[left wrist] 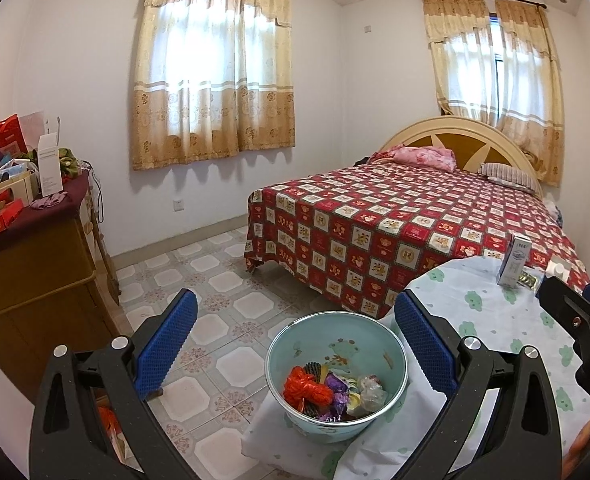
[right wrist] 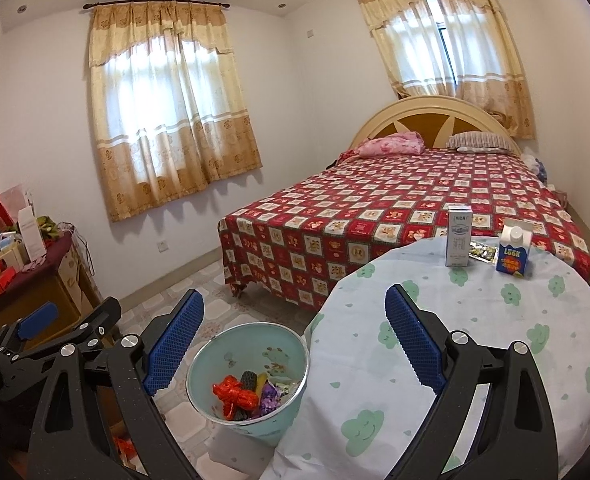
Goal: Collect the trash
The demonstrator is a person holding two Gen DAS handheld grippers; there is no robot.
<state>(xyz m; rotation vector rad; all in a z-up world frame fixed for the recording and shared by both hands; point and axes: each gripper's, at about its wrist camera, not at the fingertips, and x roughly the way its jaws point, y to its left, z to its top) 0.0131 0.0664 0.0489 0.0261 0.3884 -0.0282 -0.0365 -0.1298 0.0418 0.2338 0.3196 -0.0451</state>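
I'm counting two grippers, my left (left wrist: 295, 344) and my right (right wrist: 295, 340), both gaping with nothing between the fingers. I'm seeing two cartons on the table: a tall white one (right wrist: 459, 236) and a blue one (right wrist: 513, 250). One bin (right wrist: 251, 376) is sitting beside it. Two windows, one bed (right wrist: 395, 216), and two pillows are showing.

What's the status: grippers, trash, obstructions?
Left gripper open, empty, above the bin. Right gripper open, empty. White carton, blue carton and a wrapper on the table, uncollected. Nothing blocks them.
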